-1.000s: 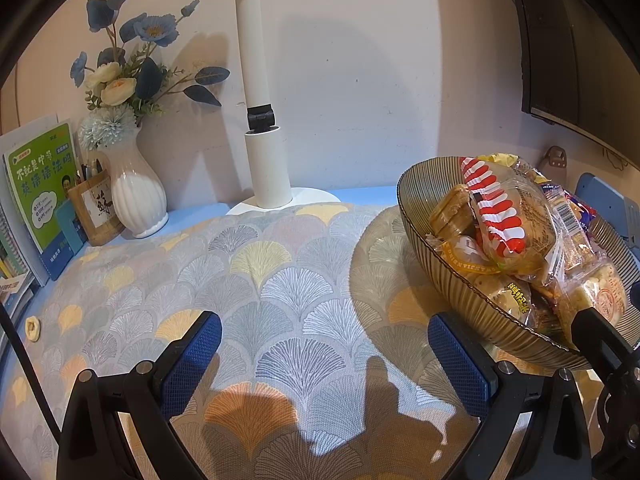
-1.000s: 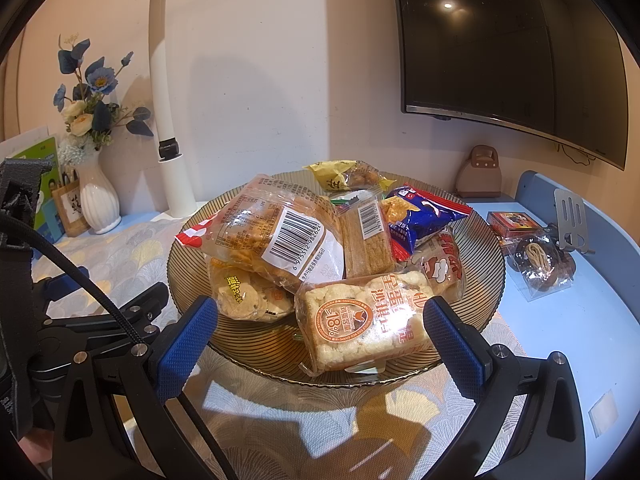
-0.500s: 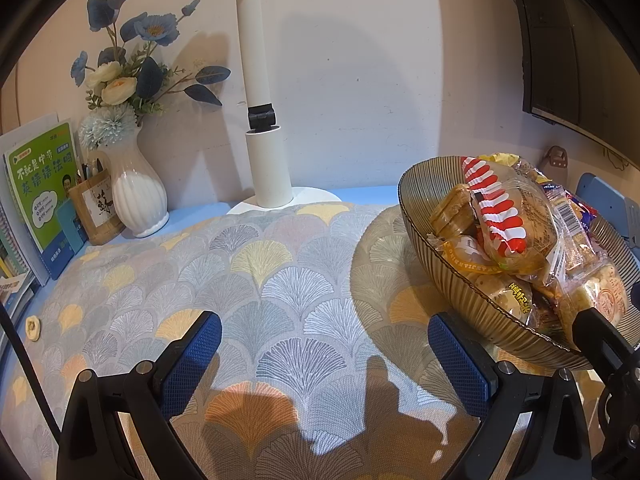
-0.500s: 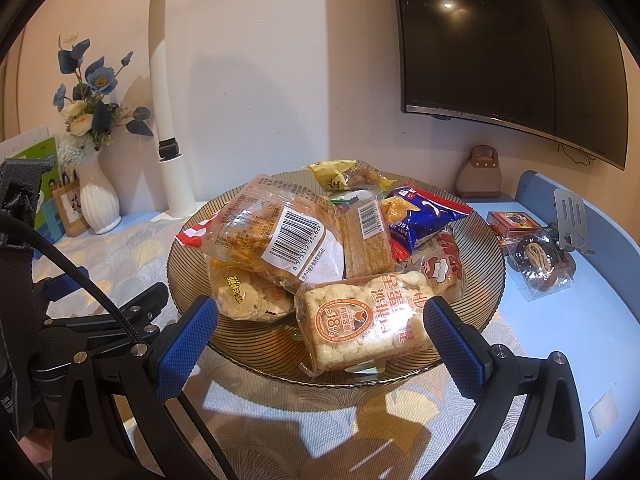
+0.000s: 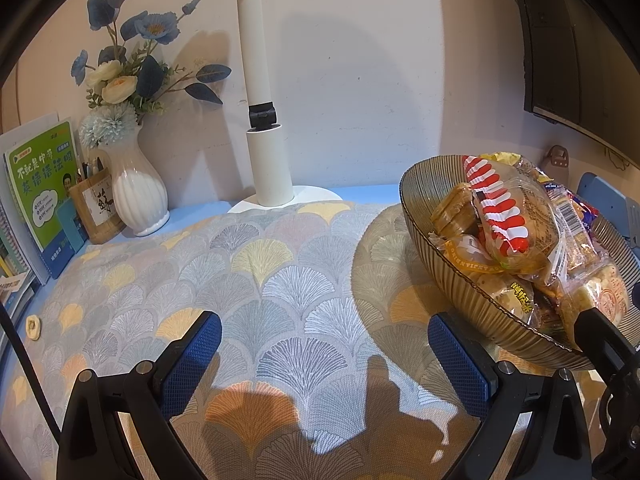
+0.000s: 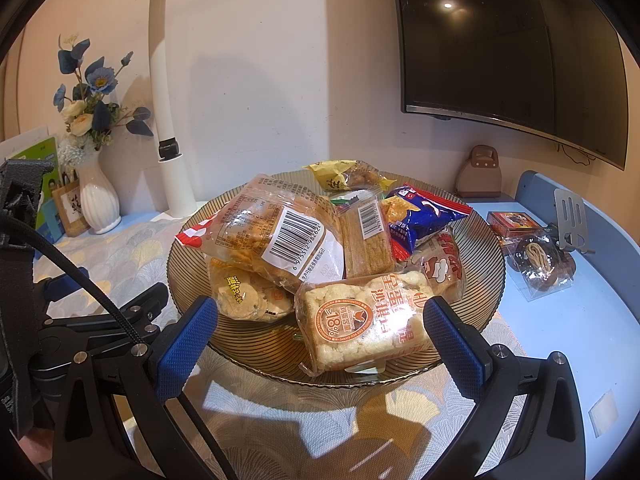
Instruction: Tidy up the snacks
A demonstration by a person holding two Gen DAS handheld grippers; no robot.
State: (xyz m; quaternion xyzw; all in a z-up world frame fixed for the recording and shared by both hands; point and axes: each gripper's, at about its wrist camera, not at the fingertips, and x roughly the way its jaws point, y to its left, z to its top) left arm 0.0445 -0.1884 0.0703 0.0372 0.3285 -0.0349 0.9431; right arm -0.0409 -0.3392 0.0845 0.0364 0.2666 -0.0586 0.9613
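A ribbed glass bowl (image 6: 484, 240) holds several wrapped snacks: a barcode-labelled cracker bag (image 6: 276, 232), an egg crisp bar (image 6: 360, 320), a blue chip bag (image 6: 420, 216) and a yellow packet (image 6: 340, 172). My right gripper (image 6: 316, 336) stands open at the bowl's near rim, holding nothing. In the left wrist view the bowl (image 5: 424, 216) sits at the right with a red-striped bag (image 5: 496, 204) on top. My left gripper (image 5: 326, 356) is open over the patterned cloth (image 5: 248, 272), left of the bowl.
A white lamp post (image 5: 264, 120), a white vase of flowers (image 5: 136, 188), a pen holder (image 5: 96, 208) and books (image 5: 40, 184) line the back left. Right of the bowl lie a clear-wrapped pastry (image 6: 540, 264), a small red box (image 6: 516, 220) and a metal stand (image 6: 572, 220). A monitor (image 6: 500, 40) hangs above.
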